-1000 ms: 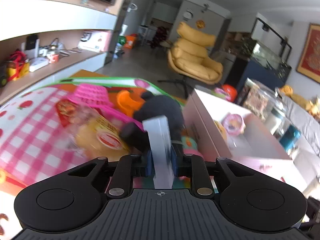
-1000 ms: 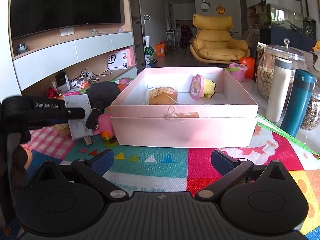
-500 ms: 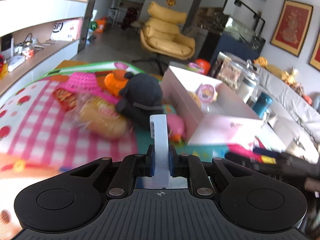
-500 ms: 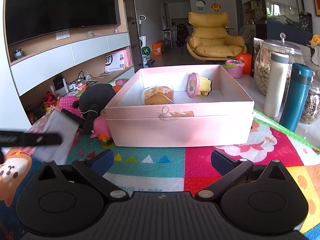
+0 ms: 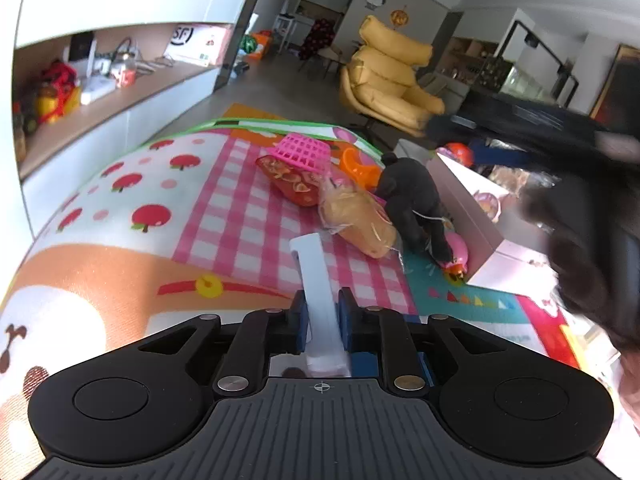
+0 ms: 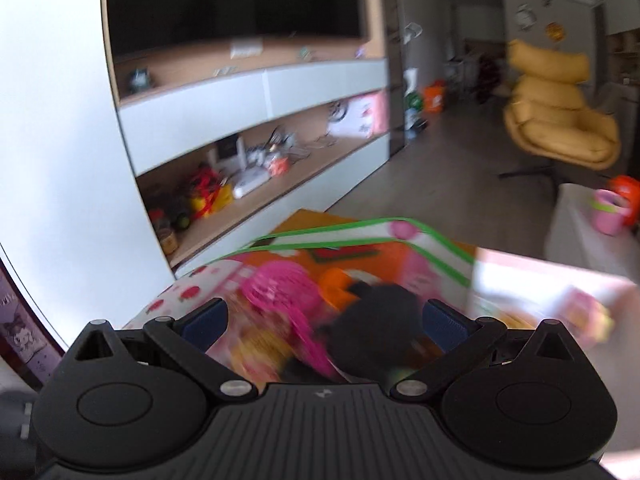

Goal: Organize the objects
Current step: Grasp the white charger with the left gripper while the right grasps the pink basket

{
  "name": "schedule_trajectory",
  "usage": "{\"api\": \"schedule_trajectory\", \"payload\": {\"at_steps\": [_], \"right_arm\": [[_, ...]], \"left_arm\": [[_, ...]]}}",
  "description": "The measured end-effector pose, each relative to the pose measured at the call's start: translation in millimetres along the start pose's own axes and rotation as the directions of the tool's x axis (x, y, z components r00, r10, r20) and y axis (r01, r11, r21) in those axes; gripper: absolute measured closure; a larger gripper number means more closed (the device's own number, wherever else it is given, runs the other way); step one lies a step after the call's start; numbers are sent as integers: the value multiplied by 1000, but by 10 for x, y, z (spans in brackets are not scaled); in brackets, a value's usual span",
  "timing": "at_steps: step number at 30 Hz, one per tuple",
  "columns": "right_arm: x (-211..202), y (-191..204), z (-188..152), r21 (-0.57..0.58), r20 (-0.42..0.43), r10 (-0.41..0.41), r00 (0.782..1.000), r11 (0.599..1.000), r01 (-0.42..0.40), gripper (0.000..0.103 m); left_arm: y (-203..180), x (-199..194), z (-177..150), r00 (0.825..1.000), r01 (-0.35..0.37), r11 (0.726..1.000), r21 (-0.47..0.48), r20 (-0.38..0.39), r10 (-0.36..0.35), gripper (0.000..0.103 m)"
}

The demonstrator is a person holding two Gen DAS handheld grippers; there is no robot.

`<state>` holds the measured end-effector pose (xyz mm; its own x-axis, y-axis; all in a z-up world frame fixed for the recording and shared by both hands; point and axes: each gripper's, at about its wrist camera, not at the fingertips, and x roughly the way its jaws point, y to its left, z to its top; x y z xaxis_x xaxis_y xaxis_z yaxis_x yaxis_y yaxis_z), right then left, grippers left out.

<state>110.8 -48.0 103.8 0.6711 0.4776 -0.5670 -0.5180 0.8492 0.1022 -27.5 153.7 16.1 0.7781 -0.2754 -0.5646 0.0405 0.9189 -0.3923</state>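
Note:
My left gripper (image 5: 323, 320) is shut on a flat white card-like piece (image 5: 314, 276), held upright above the play mat (image 5: 120, 240). On the mat ahead lie a wrapped bun (image 5: 360, 220), a black plush toy (image 5: 416, 204), a pink basket (image 5: 302, 152), a red snack pack (image 5: 290, 184) and a small pink toy (image 5: 454, 252). The pink box (image 5: 480, 236) stands to the right. My right gripper (image 6: 324, 320) is open and empty, above the black plush (image 6: 380, 328) and pink basket (image 6: 276, 292), both blurred. It shows as a dark blur (image 5: 580, 208) in the left wrist view.
A shelf unit (image 6: 260, 152) with small items runs along the left wall under a TV. A yellow armchair (image 5: 394, 76) stands on the floor beyond the mat. An orange toy (image 5: 358, 166) lies behind the plush.
My right gripper has swung left from facing the pink box to over the plush and basket. My left gripper has pulled back left, still holding the white piece.

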Motion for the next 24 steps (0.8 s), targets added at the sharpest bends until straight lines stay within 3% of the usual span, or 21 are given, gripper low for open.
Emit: {"api": "schedule_trajectory", "payload": {"at_steps": [3, 6, 9, 11, 16, 20, 24], "right_arm": [[569, 162, 220, -13, -88, 22, 996, 1000, -23, 0], [1108, 259, 302, -10, -161, -21, 987, 1000, 19, 2], [1517, 312, 293, -9, -252, -48, 966, 999, 47, 18], [1575, 329, 261, -21, -282, -42, 958, 999, 38, 39], [1105, 362, 379, -15, -200, -29, 979, 1000, 27, 41], [310, 368, 407, -13, -94, 19, 995, 1000, -20, 43], [-564, 293, 218, -16, -4, 22, 1000, 1000, -22, 43]], "left_arm": [[113, 28, -14, 999, 40, 998, -48, -12, -40, 82], [158, 52, -45, 998, 63, 997, -52, -8, -63, 81], [164, 57, -63, 997, 73, 996, -47, 3, -73, 81], [176, 58, -79, 997, 80, 996, -47, 10, -80, 80], [201, 82, -86, 996, 90, 993, -75, 24, -89, 81], [113, 75, -94, 996, 89, 994, -60, 17, -89, 82], [-67, 43, -141, 997, 75, 997, -13, -2, -75, 82]]}}
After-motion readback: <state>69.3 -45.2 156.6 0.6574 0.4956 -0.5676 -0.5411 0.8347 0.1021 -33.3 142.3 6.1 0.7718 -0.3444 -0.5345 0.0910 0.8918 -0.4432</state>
